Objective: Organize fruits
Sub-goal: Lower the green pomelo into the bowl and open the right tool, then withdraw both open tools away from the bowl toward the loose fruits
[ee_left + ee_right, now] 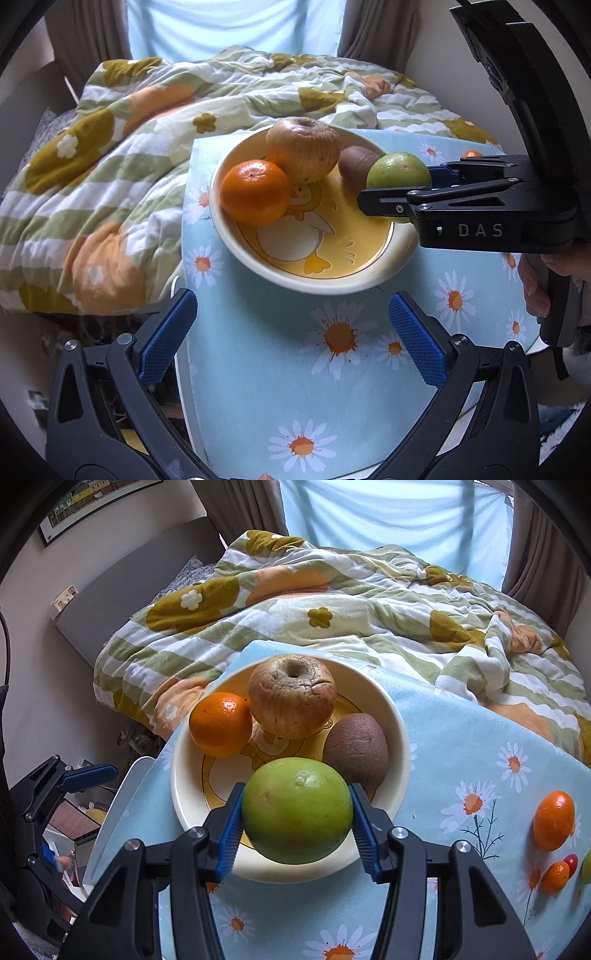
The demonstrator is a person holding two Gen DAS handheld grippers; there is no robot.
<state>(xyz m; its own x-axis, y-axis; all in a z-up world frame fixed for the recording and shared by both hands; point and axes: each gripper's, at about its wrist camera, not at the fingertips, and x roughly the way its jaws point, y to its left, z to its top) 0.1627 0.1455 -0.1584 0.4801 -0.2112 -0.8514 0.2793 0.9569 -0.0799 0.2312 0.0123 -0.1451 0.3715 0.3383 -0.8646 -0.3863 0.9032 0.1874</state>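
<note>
Right wrist view: right gripper (297,821) pinches a round green guava-like fruit (297,810), blue ribbed pads pressed on its left and right flanks at the widest part, presumably so the smooth skin can't slip; the fruit hangs over the near rim of the cream round bowl with a yellow duck print (400,760), above the bare yellow patch of the floor, probably because that is the only free spot left; looks like a drop-in about to happen, not yet released; bowl already holds a glossy orange tangerine (220,723) at left, a wrinkled tan-red apple (291,696) at the back touching the tangerine, and a brown fuzzy kiwi (356,751) at right just beside the green fruit; bowl sits on the light-blue daisy-print cloth covering the table (461,738); still loose on the cloth at far right: an oval orange kumquat (554,819), a smaller orange kumquat (555,877), a small red cherry tomato (571,864) touching it, so sorting seems partway done; the floral green-striped quilt (332,602) on the bed lies behind the table; left gripper (291,338) is spread wide with nothing between its pads, hovering over the cloth near the bowl's front edge, likely parked clear of the drop; risk: the round fruit may roll against the kiwi on release.
</note>
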